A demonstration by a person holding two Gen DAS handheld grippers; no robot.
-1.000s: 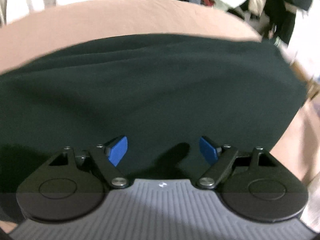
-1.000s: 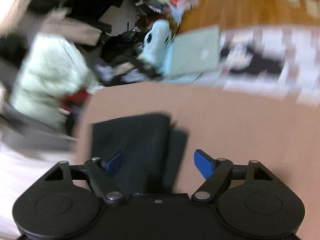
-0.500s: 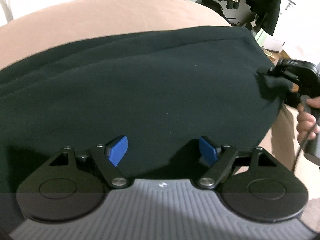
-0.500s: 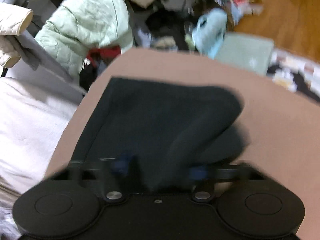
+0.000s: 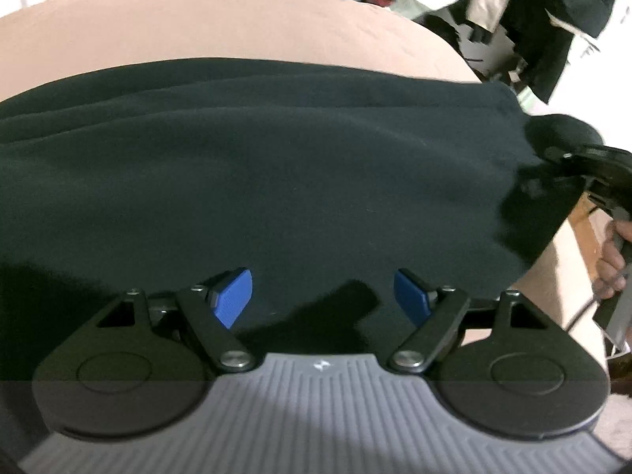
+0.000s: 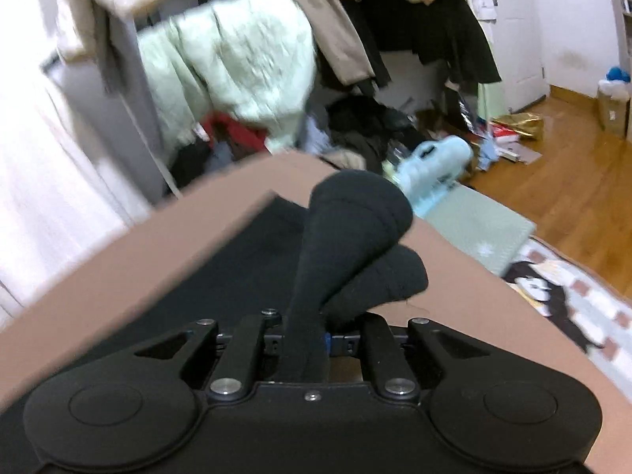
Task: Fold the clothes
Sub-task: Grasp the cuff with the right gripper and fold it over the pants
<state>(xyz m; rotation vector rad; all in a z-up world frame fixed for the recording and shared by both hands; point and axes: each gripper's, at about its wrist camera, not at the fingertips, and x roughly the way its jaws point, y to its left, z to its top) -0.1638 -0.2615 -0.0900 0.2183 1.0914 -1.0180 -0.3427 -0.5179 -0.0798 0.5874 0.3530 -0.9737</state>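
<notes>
My right gripper is clamped on a bunched corner of the dark garment, which rises in a rounded fold straight ahead of the jaws. My left gripper is spread wide with nothing between its blue pads, hovering low over the garment's near edge.

The garment lies spread on the tan bed, its long axis running side to side across my left view, a strip of bare bed beyond its far edge. The lifted corner sits at the garment's right end, near the bed's right edge, where I can see the right gripper and the hand holding it.

So the fold turns on this: the held end must travel leftward along the long axis, toward my left gripper. The right is the only one with cloth; the left is nearer the middle, placed to pin it.
</notes>
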